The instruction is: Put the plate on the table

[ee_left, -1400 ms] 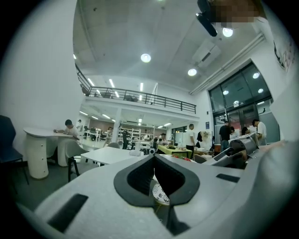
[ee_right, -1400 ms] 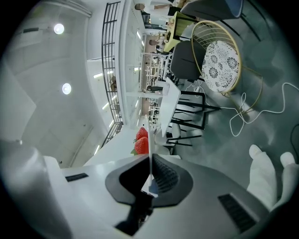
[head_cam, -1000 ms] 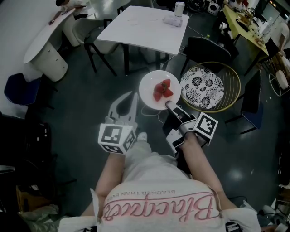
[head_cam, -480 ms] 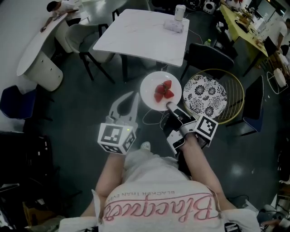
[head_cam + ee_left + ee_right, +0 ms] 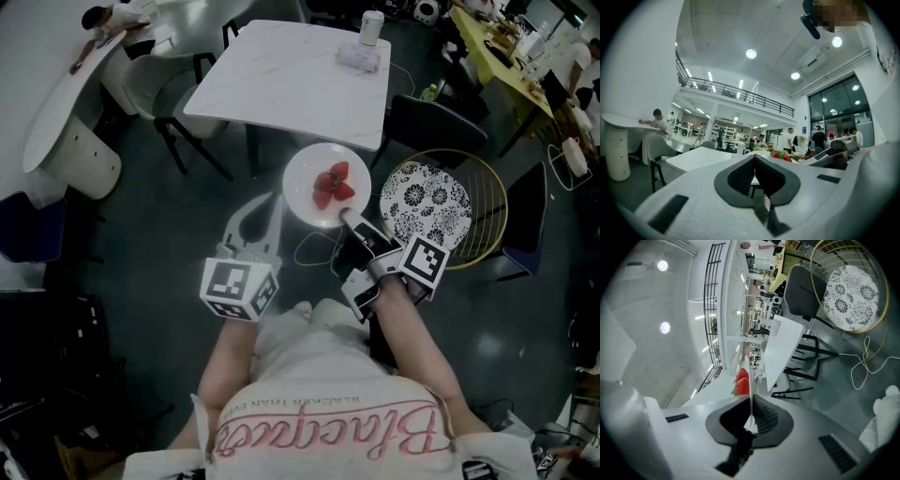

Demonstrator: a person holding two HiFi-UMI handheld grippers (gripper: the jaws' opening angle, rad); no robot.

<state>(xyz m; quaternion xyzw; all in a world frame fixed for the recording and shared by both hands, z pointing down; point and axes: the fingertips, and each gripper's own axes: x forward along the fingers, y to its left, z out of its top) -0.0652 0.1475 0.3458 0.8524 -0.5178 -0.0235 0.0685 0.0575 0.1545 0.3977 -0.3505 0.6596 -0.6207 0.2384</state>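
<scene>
**Plate of strawberries, carried, just short of the table**

1. My right gripper (image 5: 345,217): jaws pressed together on the plate's rim. It grips one edge only, on the side of the plate away from the table. In the right gripper view the rim stands edge-on between the pads.
2. Plate (image 5: 302,178): white and round, held in the air over the dark floor. It is just off the near edge of the table (image 5: 281,80) and not yet above its top.
3. Strawberries (image 5: 331,185): a few, lying loose at the middle of the plate.
4. My left gripper (image 5: 269,201): jaws closed on each other with nothing between them. It is beside the plate and farther from the table, not touching the plate.
5. Table top: white and mostly bare. A can (image 5: 372,25) and a small white pack (image 5: 364,58) sit at its far edge.
6. Round chair (image 5: 422,199) with a patterned cushion: beside the table's near corner, close to the plate.

Hazards, as I judge them:
- A one-edge pinch leaves the far side of the plate unsupported, so any sag or roll of my wrist could send the strawberries sliding off.
- If I carry it too low, the far rim could strike the table's near edge and twist the plate out of the pads.
- If I let go with the plate only partly over that edge, it would tip to the floor.
</scene>
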